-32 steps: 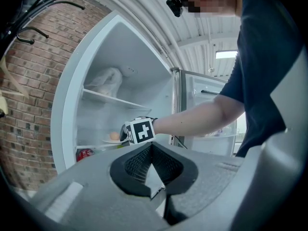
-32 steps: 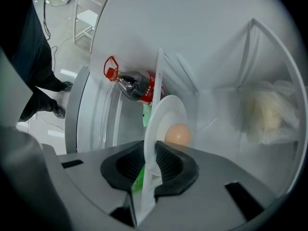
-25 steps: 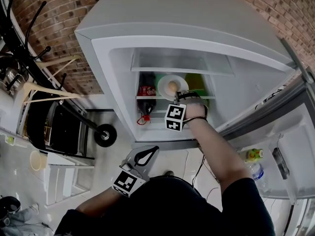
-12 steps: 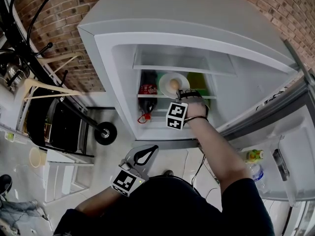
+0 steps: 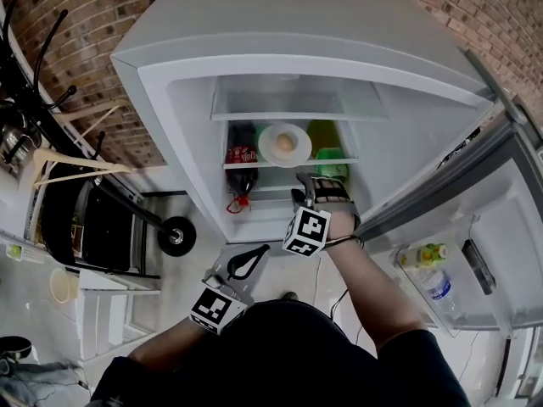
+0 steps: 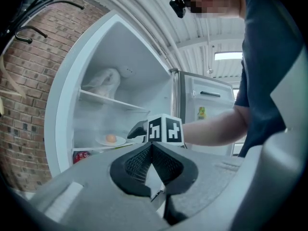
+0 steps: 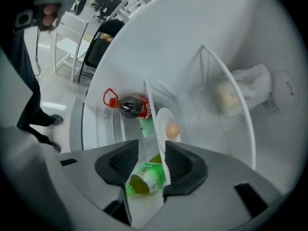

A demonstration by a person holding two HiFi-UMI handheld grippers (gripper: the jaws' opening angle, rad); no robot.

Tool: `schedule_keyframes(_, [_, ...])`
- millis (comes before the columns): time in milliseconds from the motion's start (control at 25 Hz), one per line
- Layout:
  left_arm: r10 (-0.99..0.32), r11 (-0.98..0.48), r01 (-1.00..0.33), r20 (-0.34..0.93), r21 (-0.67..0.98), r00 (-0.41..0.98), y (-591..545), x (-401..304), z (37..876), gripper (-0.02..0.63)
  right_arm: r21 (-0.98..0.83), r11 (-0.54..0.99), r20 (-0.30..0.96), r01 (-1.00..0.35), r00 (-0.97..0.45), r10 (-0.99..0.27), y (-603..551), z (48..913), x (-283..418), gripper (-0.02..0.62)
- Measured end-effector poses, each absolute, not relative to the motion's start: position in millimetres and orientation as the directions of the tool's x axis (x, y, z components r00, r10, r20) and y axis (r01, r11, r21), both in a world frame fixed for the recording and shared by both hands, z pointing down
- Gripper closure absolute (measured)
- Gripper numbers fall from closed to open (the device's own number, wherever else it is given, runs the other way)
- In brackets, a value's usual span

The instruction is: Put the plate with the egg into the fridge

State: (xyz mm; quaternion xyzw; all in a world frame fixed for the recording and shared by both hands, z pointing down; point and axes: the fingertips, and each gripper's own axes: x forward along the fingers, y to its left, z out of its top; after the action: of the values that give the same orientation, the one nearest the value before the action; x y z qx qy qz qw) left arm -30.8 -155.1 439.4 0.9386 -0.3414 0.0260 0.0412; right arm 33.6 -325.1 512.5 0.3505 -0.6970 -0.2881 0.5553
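A white plate (image 5: 273,146) with a brown egg (image 5: 286,142) rests on the middle shelf (image 5: 254,164) of the open fridge. The left gripper view shows the plate (image 6: 103,141) and the egg (image 6: 111,138) too. My right gripper (image 5: 300,196) hangs just in front of and below that shelf, apart from the plate. Its jaws are opening, and no pad presses on anything. In the right gripper view (image 7: 151,160), the shelf's front edge and a green bottle (image 7: 146,179) lie behind the gap, with the plate (image 7: 163,117) and the egg (image 7: 173,129) beyond. My left gripper (image 5: 257,253) stays low near my body, shut and empty (image 6: 151,147).
A cola bottle (image 5: 241,164) stands left of the plate, with green packs (image 5: 327,142) to its right. A white bag (image 7: 236,93) lies on the upper shelf. The open door (image 5: 475,227) at right carries bottles (image 5: 428,265). At left stand a black wheeled rack (image 5: 102,219) and a brick wall (image 5: 93,24).
My right gripper has let go of the plate and drawn back and down from the shelf. The plate with the egg stays on the shelf. The left gripper has barely moved.
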Motion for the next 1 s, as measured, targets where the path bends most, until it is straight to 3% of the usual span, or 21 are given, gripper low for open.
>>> schedule_keyframes(240, [-0.627,-0.771,-0.631,0.071,0.085,0.776,-164.2,-22.2,440.4,0.601,0.612,0.635,0.545,-0.472,-0.331,-0.770,-273.6,489.0,30.6,0.532])
schedule_keyframes(400, [-0.612,-0.782,-0.617,0.072,0.090,0.787,-165.0,-13.4,440.4,0.601,0.472,0.666,0.501,-0.578,-0.446,-0.741,-237.9,479.6,27.2,0.565])
schedule_keyframes(800, [-0.583,-0.805,-0.588,0.084,0.073,0.808,-158.5,3.5,438.6,0.601,0.050,0.730,0.210,-0.681,-0.708,-0.674,-181.5,448.5,23.3,0.584])
schedule_keyframes(1000, [-0.572,-0.814,-0.579,0.101,0.058,0.814,-153.3,7.0,442.5,0.601,-0.075,0.736,0.146,-0.673,-0.738,-0.659,-165.4,461.6,29.3,0.584])
